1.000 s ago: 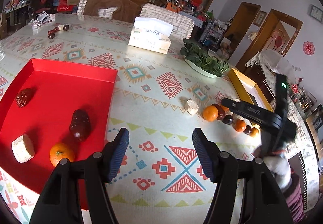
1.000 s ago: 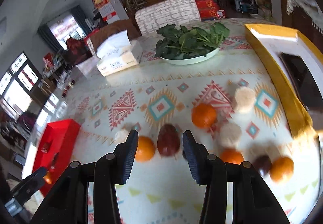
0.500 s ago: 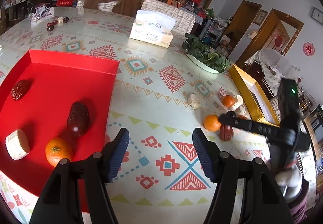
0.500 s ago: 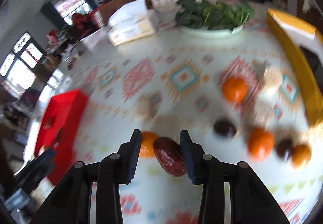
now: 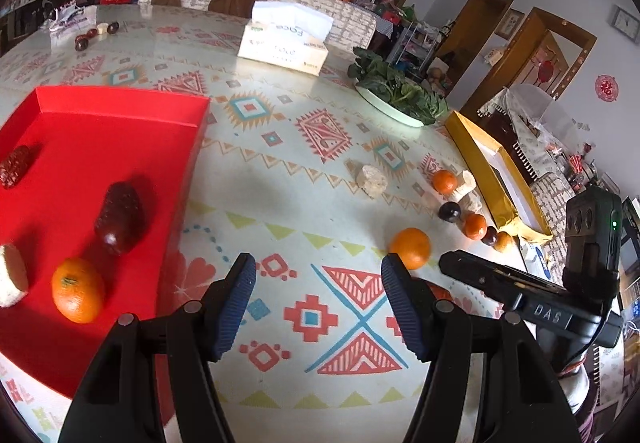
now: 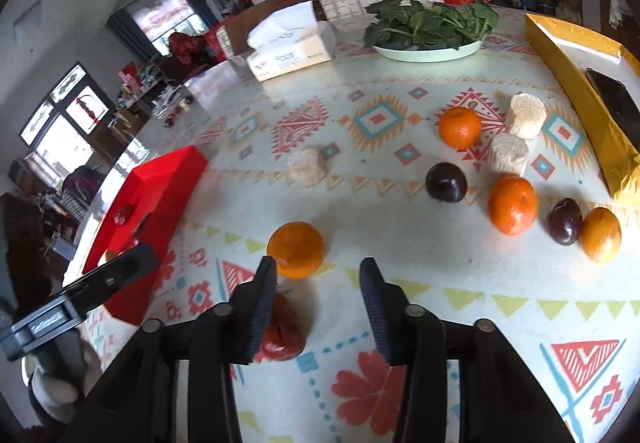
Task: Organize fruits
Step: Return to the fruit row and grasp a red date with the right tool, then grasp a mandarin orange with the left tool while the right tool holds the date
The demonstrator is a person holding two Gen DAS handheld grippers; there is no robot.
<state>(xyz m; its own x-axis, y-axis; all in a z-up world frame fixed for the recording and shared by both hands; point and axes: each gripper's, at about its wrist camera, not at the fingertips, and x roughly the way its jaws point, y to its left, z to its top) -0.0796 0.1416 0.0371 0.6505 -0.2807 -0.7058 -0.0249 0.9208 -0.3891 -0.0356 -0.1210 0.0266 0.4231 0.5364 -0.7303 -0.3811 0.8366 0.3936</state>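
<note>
A red tray [image 5: 120, 111] lies at the left and holds an orange [image 5: 77, 296], two dark red dates and a pale chunk. My left gripper [image 5: 316, 303] is open and empty over the cloth beside the tray. My right gripper [image 6: 316, 303] is open; a red date [image 6: 282, 335] lies on the cloth by its left finger, partly hidden under it. An orange [image 6: 296, 249] sits just ahead of that finger. Further right lie more oranges [image 6: 513, 205], dark plums [image 6: 446, 181] and pale chunks [image 6: 509, 159]. The tray also shows in the right wrist view [image 6: 160, 183].
A gold box [image 6: 576, 83] with a phone in it stands at the right edge. A plate of greens [image 6: 430, 29] and a tissue box [image 6: 288, 51] stand at the back. Small fruits [image 5: 96, 33] lie at the far left of the table. Chairs stand behind it.
My right gripper carried the red date toward me, then opened; the date now lies on the cloth beside its left finger. The left gripper stayed open and barely moved.
</note>
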